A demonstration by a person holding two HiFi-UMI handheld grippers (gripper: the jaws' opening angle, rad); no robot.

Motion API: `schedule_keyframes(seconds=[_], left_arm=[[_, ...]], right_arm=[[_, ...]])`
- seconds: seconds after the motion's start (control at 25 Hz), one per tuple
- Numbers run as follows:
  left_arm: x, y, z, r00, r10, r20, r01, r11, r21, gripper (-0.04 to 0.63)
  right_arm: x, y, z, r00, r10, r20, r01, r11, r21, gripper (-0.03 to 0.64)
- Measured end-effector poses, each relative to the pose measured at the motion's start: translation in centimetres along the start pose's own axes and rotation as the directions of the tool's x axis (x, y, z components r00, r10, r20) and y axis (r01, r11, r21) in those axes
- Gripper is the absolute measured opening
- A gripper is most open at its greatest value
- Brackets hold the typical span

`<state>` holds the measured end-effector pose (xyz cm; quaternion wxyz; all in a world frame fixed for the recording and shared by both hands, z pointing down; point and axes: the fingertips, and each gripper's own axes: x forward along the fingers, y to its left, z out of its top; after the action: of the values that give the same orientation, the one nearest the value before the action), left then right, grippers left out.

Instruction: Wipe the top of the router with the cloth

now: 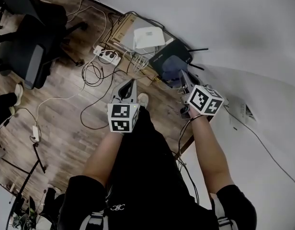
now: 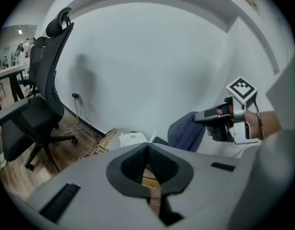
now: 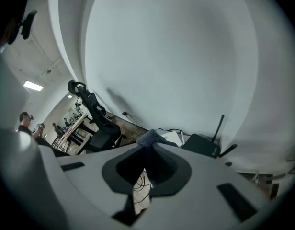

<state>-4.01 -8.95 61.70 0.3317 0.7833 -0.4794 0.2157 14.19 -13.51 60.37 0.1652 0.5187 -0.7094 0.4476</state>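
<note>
The jaws of the right gripper (image 3: 146, 145) are pressed together on one blue cloth (image 3: 148, 137), and a fold of it stands up above their tips. The jaws of the left gripper (image 2: 148, 146) are closed and hold nothing.

Both bare forearms reach forward and down. The right one goes farther towards the wall (image 1: 233, 28), while the left one stays over the person's leg.

The cloth hangs over the one black router (image 1: 176, 49), which lies on the floor (image 1: 66, 109) by the wall with two antennas (image 1: 198, 49) showing. Whether the cloth touches it, I cannot tell. Just beside the router lies one white flat device (image 1: 148, 36), and near that one power strip (image 1: 107, 56).
</note>
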Motion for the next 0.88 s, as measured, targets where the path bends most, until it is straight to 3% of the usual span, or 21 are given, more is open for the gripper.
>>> schedule_keyframes(seconds=[0.24, 0.64, 0.76, 0.88], left_arm=[[3.3, 3.0, -3.6, 1.0, 0.018, -0.011, -0.018, 0.999, -0.042, -0.006], [8.9, 4.9, -12.2, 0.994, -0.051, -0.098, 0.045, 0.997, -0.06, -0.006], [9.5, 5.6, -13.7, 0.993, -0.053, -0.106, 0.047, 0.997, -0.057, -0.006], [9.8, 6.7, -15.1, 0.992, -0.04, -0.121, 0.035, 0.998, -0.05, -0.006]], right_arm=[[5.0, -0.9, -2.3, 0.986, 0.031, -0.166, -0.062, 0.98, -0.189, 0.006], [13.1, -3.3, -7.2, 0.927, -0.009, -0.375, -0.094, 0.962, -0.255, 0.006], [14.7, -4.4, -8.9, 0.894, -0.051, -0.445, -0.115, 0.934, -0.339, 0.006], [16.3, -5.9, -10.2, 0.854, -0.111, -0.509, -0.158, 0.875, -0.457, 0.006]])
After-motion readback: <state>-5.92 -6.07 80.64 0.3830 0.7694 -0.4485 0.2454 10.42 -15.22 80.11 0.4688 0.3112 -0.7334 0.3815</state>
